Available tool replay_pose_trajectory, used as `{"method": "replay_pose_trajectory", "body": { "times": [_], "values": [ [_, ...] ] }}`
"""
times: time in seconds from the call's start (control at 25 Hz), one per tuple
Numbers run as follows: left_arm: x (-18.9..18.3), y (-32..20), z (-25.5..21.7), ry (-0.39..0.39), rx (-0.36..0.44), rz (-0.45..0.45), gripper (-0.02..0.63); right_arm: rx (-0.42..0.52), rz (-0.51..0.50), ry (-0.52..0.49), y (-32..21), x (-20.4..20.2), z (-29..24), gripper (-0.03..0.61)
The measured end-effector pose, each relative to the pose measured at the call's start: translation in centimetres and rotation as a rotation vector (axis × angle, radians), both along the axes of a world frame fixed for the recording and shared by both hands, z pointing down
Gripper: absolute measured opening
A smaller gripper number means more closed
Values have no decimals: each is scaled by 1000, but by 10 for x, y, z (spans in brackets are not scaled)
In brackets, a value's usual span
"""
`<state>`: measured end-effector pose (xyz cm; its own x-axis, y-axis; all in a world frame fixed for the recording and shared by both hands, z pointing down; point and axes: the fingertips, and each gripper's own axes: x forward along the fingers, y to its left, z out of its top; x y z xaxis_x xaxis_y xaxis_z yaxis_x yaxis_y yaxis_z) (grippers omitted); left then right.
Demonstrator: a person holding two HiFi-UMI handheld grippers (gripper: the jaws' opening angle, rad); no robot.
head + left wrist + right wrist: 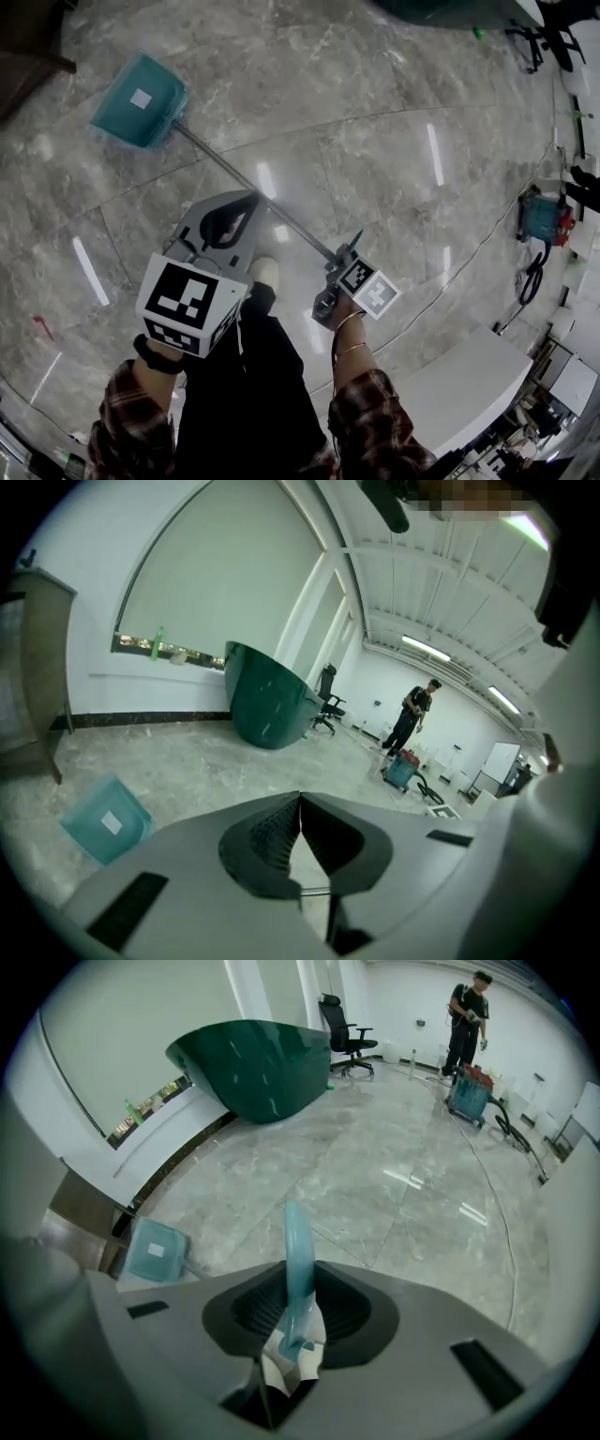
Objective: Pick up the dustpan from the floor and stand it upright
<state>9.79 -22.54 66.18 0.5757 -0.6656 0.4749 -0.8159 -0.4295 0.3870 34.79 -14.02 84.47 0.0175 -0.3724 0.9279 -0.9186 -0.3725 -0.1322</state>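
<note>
Right gripper (346, 256) is clamped on the dustpan's teal grip (298, 1241), pads pressing it from both sides. The grip stands up out of the jaws in the right gripper view, with a scrap of white label at its base. From this gripper the metal rod (202, 145) runs ahead and to the left, down to the teal pan (141, 101). The pan is well apart from the gripper at the rod's far end, low on the marble floor (375, 112), with a white sticker on its back. I can't tell if the pan's edge touches the floor.

Left gripper (247, 201) has its jaws pressed together at the tips with nothing between them. It sits just left of the rod, close to it, and contact is unclear. The pan lies ahead and left of this gripper too, showing at the lower left in the left gripper view.

Far beyond both grippers are a curved green desk (253, 1063), an office chair (342, 1035) and a person (466, 1016) standing.
</note>
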Motion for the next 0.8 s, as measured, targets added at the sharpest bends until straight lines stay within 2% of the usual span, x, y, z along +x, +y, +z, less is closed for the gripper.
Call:
{"method": "replay_pose_trajectory", "body": {
  "times": [0.24,0.4,0.56,0.8],
  "values": [
    [-36,-4,-120,17,46,-85,12,30,-120,35,-31,-31,-121,103],
    [-59,-7,-186,26,65,-151,12,43,-182,45,-56,-52,-183,112],
    [-90,4,-231,42,58,-209,12,53,-220,24,-62,-83,-231,117],
    [-132,30,-275,48,44,-286,12,72,-308,-6,-72,-136,-281,126]
  ]
}}
